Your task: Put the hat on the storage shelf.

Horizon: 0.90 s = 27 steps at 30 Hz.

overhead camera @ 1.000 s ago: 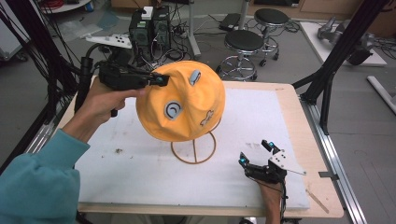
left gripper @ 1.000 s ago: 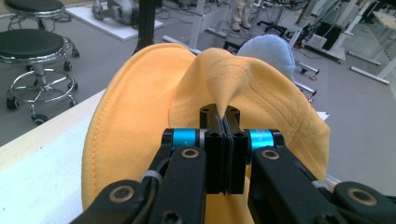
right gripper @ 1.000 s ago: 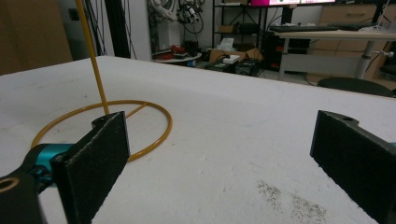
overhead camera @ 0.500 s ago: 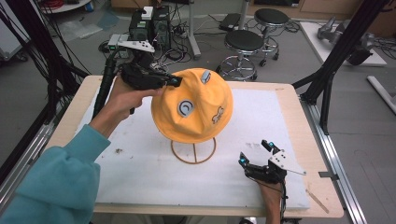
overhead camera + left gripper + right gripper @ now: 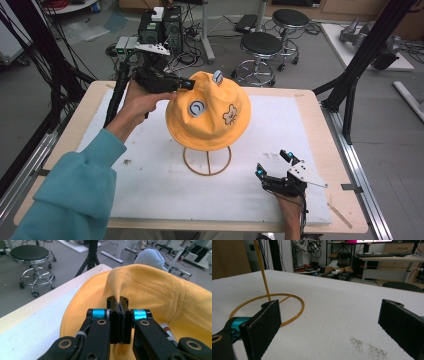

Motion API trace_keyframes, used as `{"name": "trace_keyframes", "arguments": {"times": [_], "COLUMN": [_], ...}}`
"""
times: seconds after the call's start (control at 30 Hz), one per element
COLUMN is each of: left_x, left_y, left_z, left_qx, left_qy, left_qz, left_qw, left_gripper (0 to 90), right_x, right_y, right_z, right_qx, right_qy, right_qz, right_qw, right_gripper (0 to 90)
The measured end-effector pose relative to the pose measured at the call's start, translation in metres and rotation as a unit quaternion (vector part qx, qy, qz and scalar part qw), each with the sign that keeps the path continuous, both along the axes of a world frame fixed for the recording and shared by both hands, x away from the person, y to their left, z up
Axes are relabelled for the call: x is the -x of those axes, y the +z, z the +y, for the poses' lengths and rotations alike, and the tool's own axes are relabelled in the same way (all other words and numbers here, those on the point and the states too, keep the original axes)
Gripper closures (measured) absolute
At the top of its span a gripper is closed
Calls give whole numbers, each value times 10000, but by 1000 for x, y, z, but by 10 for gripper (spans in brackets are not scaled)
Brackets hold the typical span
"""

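Yellow cloth has swung: our left gripper, jaws pinching the hat, has turned it level on its wire stand since a second ago (seating looks close). The left gripper view shows the pinched fold; our right gripper rests spread on the table.

The yellow bucket hat on its wire stand blocks the middle of the white mat; its brim overhangs the stand's ring base, so low passage under it is narrow. The left gripper, clamped on the hat's far-left brim, and the forearm behind it bar the left-far approach. The right gripper sits near right, jaws wide, with bare mat between it and the ring. The far-right mat lies free
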<state>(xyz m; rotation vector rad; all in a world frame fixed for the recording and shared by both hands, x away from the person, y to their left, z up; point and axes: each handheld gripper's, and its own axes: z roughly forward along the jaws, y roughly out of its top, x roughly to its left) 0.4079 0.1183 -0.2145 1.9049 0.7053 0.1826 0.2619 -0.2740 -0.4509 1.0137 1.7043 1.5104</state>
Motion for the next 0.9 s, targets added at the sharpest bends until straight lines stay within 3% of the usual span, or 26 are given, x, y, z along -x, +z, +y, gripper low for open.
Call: {"name": "trace_keyframes", "arguments": {"times": [0.33, 0.47, 0.57, 0.7, 0.8, 0.9], "left_x": [-3, -5, -6, -1, 4, 11], "left_y": [-3, -4, -5, -6, -9, -10], "left_z": [-1, -1, -1, 0, 6, 15], "left_qx": [-64, -2, -104, -225, -293, -234], "left_qy": [-34, -24, 43, 174, 140, 164], "left_qz": [5, 118, 133, -242, -500, -731], "left_qw": [10000, 9999, 9998, 9993, 9982, 9969], "left_gripper": [851, 658, 481, 139, 121, 105], "right_x": [0, 0, 0, 0, 0, 0], "right_y": [0, 0, 0, 0, 0, 0], "right_z": [-1, 0, 0, 0, 0, 0], "right_qx": [12, 3, 25, 11, 12, 53], "right_qy": [5, 6, 4, 5, 4, 13], "right_qz": [-19, -6, -11, -19, -21, -49], "right_qw": [10000, 10000, 10000, 10000, 10000, 10000], "right_gripper": [36, 36, 36, 35, 36, 36]}}
